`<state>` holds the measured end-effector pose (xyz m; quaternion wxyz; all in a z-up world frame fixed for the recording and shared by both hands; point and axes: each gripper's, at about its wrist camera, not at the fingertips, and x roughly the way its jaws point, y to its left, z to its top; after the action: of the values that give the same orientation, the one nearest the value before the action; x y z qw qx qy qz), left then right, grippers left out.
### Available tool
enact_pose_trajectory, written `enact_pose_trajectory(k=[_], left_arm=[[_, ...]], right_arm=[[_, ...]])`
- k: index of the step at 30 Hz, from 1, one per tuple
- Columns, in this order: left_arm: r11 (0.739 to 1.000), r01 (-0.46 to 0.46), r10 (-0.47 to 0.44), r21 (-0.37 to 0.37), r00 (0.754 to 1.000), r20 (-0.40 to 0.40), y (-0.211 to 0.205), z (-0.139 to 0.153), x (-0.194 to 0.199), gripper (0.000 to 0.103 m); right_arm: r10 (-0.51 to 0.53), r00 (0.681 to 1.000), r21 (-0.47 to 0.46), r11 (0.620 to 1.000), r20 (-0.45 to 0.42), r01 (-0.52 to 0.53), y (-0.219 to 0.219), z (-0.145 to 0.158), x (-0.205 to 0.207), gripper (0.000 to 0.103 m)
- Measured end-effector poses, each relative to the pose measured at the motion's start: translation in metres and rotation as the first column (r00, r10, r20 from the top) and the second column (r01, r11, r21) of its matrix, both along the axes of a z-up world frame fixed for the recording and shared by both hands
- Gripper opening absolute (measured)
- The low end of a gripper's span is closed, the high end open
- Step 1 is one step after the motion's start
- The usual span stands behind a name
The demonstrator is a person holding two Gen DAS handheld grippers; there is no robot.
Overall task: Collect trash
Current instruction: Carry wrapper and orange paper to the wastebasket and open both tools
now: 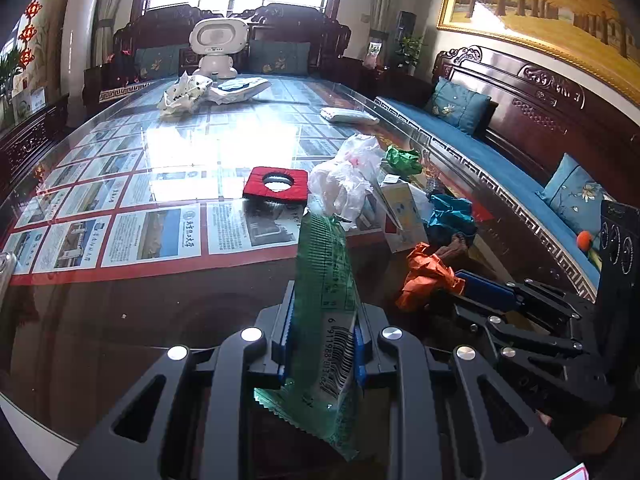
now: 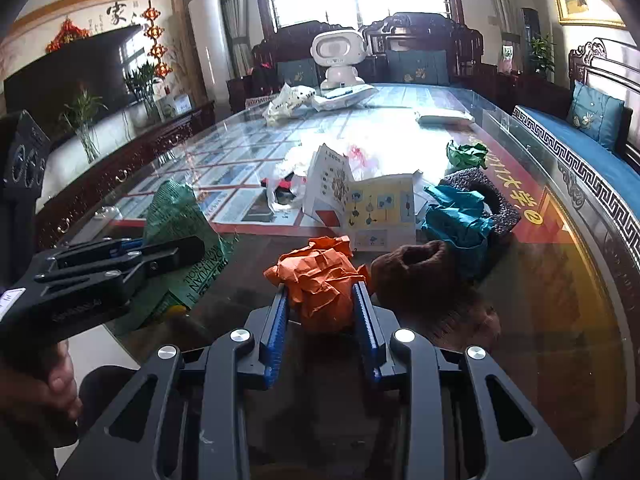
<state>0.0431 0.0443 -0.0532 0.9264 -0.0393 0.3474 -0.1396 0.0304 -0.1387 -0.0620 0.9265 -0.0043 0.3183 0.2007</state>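
Observation:
My left gripper [image 1: 322, 300] is shut on a green plastic wrapper [image 1: 326, 276] with a barcode, held above the glass table [image 1: 192, 316]; both show in the right wrist view, the gripper [image 2: 192, 246] at the left with the wrapper [image 2: 180, 216]. My right gripper [image 2: 322, 292] has its jaws around a crumpled orange paper ball [image 2: 320, 276] on the table, the pads touching its sides. In the left wrist view the orange ball [image 1: 428, 276] sits at the right gripper's [image 1: 460, 280] tip.
More litter lies beyond: a teal paper wad [image 2: 456, 216], a green wad [image 2: 466, 154], a clear plastic bag [image 1: 348, 180], a printed leaflet [image 2: 380, 208], a brown woolly piece [image 2: 416, 272], a red square pad [image 1: 276, 184]. A white robot toy [image 2: 340, 56] stands far back. A sofa [image 1: 500, 168] runs along the right.

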Motion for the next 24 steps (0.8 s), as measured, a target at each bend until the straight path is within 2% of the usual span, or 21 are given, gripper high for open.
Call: enact_pose_trajectory(k=[6,12,15,20,24], left_arm=[[1.000,0.002,-0.002,0.004,1.000,0.018,0.001,0.008,-0.015,0.024],[0.999,0.042,-0.042,-0.009,0.999,0.018,0.000,0.015,-0.046,0.024],[0.998,0.064,-0.065,0.012,0.998,0.019,-0.005,0.016,-0.068,0.024],[0.991,0.133,-0.133,0.004,0.991,-0.005,-0.018,0.012,-0.105,0.025],[0.983,0.185,-0.185,0.011,0.982,-0.047,-0.032,-0.005,-0.135,0.025]], right_arm=[[0.013,0.999,0.009,1.000,0.037,-0.013,-0.002,0.013,-0.016,0.031],[0.028,0.997,0.024,0.999,0.075,-0.030,-0.007,0.030,-0.050,0.031],[0.031,0.995,0.041,0.999,0.098,-0.035,-0.015,0.039,-0.077,0.031],[0.028,0.991,0.033,0.999,0.129,-0.033,-0.028,0.048,-0.123,0.031],[0.043,0.995,0.022,0.999,0.090,-0.045,-0.037,0.037,-0.158,0.031]])
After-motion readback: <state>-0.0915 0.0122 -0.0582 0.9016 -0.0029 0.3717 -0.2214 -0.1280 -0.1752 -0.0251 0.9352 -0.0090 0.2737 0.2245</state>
